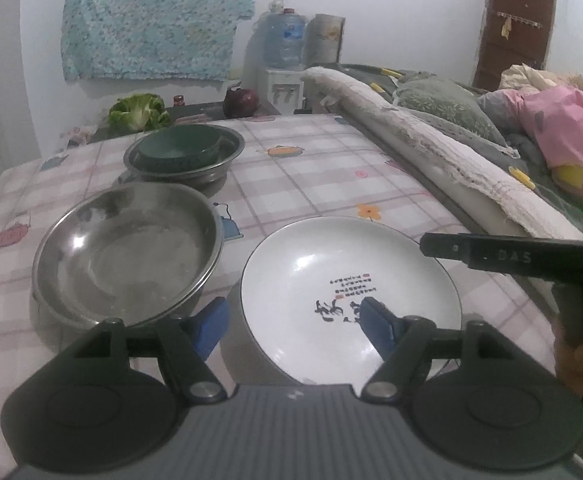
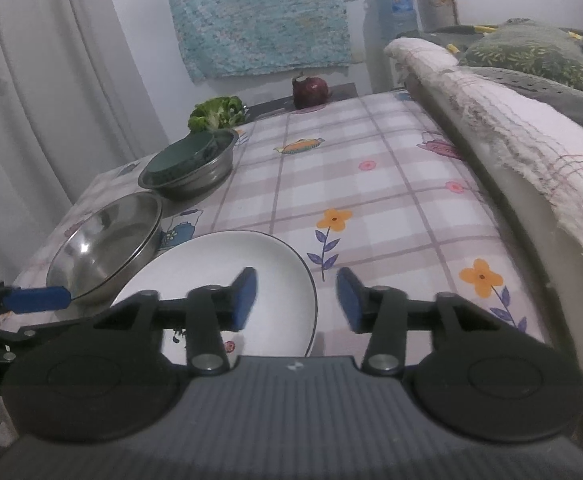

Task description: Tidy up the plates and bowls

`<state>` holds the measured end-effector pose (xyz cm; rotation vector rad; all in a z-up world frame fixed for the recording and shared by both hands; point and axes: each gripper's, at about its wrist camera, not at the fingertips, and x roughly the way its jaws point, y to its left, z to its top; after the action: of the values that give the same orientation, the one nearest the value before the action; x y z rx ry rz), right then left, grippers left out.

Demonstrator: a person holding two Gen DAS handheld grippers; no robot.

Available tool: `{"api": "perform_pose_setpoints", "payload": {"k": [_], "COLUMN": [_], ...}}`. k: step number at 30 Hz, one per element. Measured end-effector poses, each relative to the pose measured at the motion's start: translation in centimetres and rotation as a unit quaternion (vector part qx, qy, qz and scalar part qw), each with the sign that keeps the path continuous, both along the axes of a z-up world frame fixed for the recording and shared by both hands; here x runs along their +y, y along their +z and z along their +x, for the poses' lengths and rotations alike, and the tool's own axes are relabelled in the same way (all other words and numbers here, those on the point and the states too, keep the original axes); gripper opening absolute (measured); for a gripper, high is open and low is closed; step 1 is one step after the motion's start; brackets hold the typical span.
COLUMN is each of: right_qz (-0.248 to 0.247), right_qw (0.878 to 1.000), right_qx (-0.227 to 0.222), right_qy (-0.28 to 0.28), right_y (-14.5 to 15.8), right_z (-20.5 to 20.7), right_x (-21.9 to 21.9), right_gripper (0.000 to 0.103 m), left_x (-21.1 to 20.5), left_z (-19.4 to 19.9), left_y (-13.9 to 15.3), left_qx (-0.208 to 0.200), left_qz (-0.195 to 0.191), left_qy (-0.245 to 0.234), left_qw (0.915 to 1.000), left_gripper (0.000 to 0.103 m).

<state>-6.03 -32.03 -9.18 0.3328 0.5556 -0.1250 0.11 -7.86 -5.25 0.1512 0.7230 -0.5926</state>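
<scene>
A white plate with black writing lies on the checked tablecloth at the near right. My left gripper is open, its jaws either side of the plate's near left rim. A wide steel bowl sits to the plate's left. Behind it a smaller steel bowl holds a dark green bowl. In the right wrist view my right gripper is open and empty above the white plate's right rim. The steel bowl and the green bowl lie to the left.
A lettuce and a red onion sit at the table's far end. A bed edge with a white towel and pillows runs along the right. A curtain hangs on the left. A water jug stands behind.
</scene>
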Motion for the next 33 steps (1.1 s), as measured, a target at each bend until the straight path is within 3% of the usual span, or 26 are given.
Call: {"api": "perform_pose_setpoints", "payload": {"k": [8, 16, 20, 33], "right_qz": [-0.002, 0.024, 0.051, 0.123], "right_qw": [1.0, 1.0, 0.998, 0.992], "right_qx": [0.007, 0.017, 0.021, 0.035], "right_qy": [-0.005, 0.003, 0.01, 0.007], "right_y": [0.2, -0.6, -1.2, -2.9], "right_z": [-1.5, -1.3, -1.2, -0.7], "right_x": [1.0, 1.0, 0.5, -1.4], "right_gripper": [0.07, 0.071, 0.068, 0.042], "left_x": [0.9, 1.1, 1.3, 0.5], "left_z": [-0.4, 0.4, 0.9, 3.2], "left_y": [-0.7, -1.9, -2.4, -3.9], "left_qx": [0.011, 0.025, 0.033, 0.069], "left_qz": [-0.008, -0.015, -0.033, -0.035], "left_qy": [0.013, 0.016, 0.012, 0.0], "left_qw": [0.9998, 0.9995, 0.9989, 0.997], "left_gripper": [0.081, 0.081, 0.079, 0.049]}}
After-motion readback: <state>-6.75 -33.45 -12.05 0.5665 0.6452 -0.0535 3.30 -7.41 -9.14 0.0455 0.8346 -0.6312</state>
